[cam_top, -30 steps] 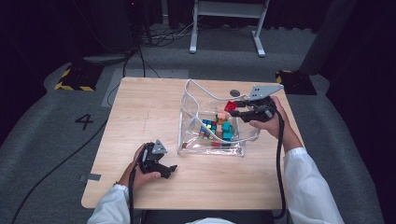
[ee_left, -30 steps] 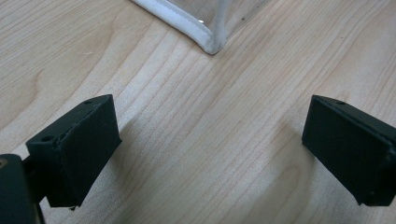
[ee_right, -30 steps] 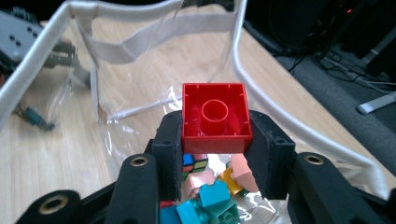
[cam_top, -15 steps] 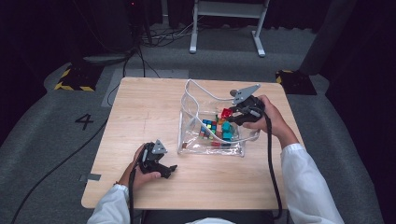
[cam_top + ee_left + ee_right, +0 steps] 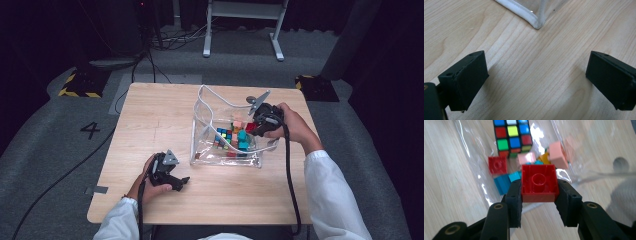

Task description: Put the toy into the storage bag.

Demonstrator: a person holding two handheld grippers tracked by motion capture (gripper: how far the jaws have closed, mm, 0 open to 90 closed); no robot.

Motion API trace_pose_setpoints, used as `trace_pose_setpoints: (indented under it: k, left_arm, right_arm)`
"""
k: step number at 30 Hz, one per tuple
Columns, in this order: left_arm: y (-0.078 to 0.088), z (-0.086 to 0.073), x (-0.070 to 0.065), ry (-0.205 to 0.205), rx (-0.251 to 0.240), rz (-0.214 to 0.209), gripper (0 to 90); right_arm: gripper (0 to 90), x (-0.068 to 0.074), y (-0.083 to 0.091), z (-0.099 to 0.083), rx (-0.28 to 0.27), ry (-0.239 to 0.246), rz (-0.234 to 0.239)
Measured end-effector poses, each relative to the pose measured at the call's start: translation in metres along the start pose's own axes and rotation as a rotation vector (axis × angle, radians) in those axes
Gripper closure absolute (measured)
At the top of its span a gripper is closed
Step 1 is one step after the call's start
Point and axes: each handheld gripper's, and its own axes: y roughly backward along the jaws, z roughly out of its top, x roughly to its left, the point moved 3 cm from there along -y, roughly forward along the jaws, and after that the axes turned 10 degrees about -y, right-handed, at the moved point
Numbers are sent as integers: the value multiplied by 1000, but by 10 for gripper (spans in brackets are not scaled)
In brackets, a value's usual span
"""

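A clear plastic bag (image 5: 210, 97) with white trim lies open on the wooden table (image 5: 150, 115). Inside it are a Rubik's cube (image 5: 511, 137), a small red brick (image 5: 497, 165), pink bricks (image 5: 557, 153) and blue ones (image 5: 505, 182). My right gripper (image 5: 539, 186) is shut on a red brick (image 5: 539, 183), pads on its two sides, its hollow underside facing the camera. In the high view this right gripper (image 5: 251, 128) hangs over the bag's right part. My left gripper (image 5: 536, 75) stands open and holds nothing, low over the table before the bag's corner (image 5: 536, 21).
In the high view the left gripper (image 5: 181, 183) rests near the table's front edge, left of the bag. Bare wood lies left and in front of the bag. Cables and a white frame (image 5: 242, 20) stand on the grey floor beyond the table.
My right gripper has moved left and a little down with the red brick, from the bag's right edge to over its contents. The left gripper has stayed put.
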Motion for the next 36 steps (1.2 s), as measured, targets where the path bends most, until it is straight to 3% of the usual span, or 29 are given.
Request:
trace_pose_setpoints:
  k: [11,17,29,36]
  left_arm:
    - [0,0,0,-1,0,1,41]
    - [0,0,0,3,-1,-2,41]
    - [0,0,0,1,0,1,41]
    - [0,0,0,2,0,3,41]
  right_arm:
    - [593,-8,11,-21,94,-5,-45]
    - [592,-8,12,-23,85,-5,-50]
    - [555,-5,18,-22,25,-3,-36]
    - [502,-1,23,-23,-59,-19,-4]
